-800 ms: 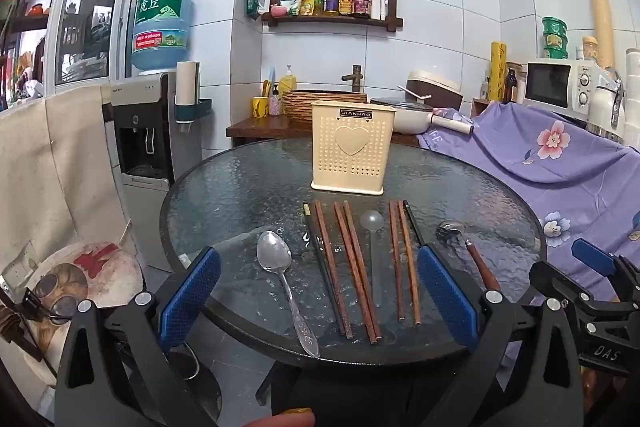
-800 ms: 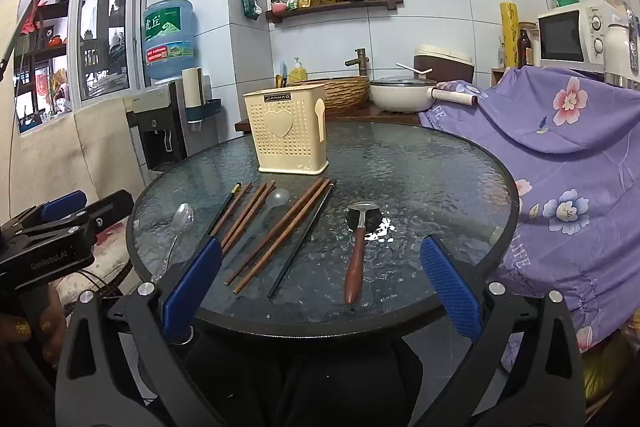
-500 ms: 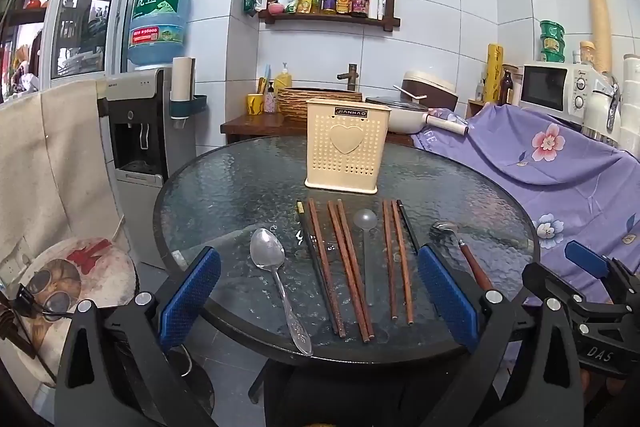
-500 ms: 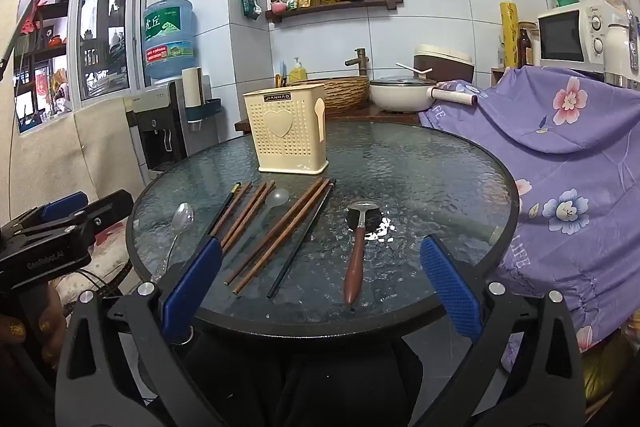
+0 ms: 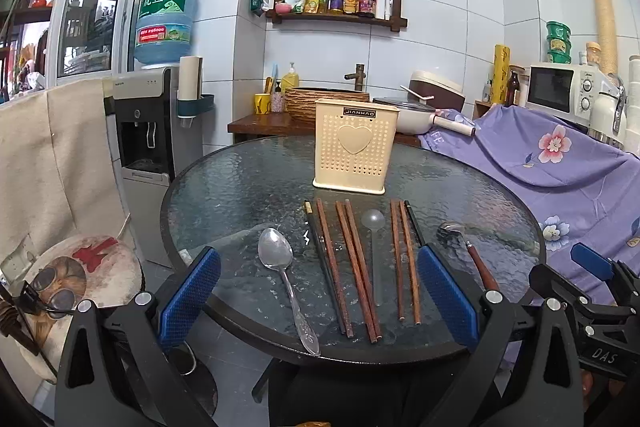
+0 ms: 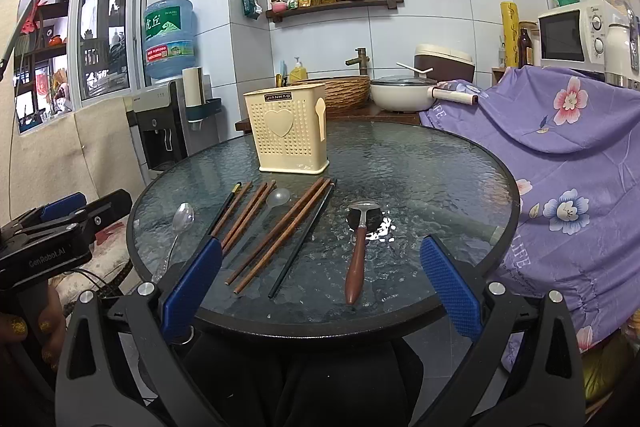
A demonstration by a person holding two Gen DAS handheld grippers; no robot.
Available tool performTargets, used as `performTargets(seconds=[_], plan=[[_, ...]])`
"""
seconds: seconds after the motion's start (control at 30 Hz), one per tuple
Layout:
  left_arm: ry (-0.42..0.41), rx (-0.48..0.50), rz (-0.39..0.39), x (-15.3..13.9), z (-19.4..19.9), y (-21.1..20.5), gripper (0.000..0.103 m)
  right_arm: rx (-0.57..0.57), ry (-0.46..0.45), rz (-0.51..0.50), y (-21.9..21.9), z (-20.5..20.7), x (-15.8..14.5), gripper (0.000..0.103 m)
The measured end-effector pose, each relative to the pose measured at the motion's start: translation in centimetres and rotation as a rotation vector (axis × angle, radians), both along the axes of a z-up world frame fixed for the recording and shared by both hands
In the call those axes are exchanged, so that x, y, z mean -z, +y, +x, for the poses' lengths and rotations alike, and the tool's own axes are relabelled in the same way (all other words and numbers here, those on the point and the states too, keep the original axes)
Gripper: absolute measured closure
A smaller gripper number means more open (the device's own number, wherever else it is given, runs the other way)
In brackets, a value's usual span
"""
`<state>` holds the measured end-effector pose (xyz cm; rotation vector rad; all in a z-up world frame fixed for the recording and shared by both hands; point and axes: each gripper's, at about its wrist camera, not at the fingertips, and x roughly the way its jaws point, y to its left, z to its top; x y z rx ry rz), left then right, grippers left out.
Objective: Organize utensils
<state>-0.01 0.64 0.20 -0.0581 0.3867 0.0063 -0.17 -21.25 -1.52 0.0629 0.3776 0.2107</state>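
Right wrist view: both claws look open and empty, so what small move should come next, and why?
Probably lower the right claw onto the wooden-handled spoon. It lies apart from the chopsticks, its handle pointing at that open claw, and the cream holder stands upright behind it, so it looks like the easiest first pick.

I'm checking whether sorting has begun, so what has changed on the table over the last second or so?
Almost nothing. Only the left gripper drifted a little, so the left wrist view shifts slightly; the right gripper held still. Both remain open and empty. The metal spoon, chopsticks, clear spoon, wooden-handled spoon and the cream holder lie exactly where they were on the glass table.
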Motion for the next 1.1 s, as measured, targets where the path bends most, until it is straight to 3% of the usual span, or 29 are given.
performTargets(seconds=[1.1], plan=[[-0.002, -0.008, 0.010, 0.24, -0.07, -0.12, 0.006, 0.000, 0.000, 0.002, -0.07, 0.01, 0.06, 0.005]])
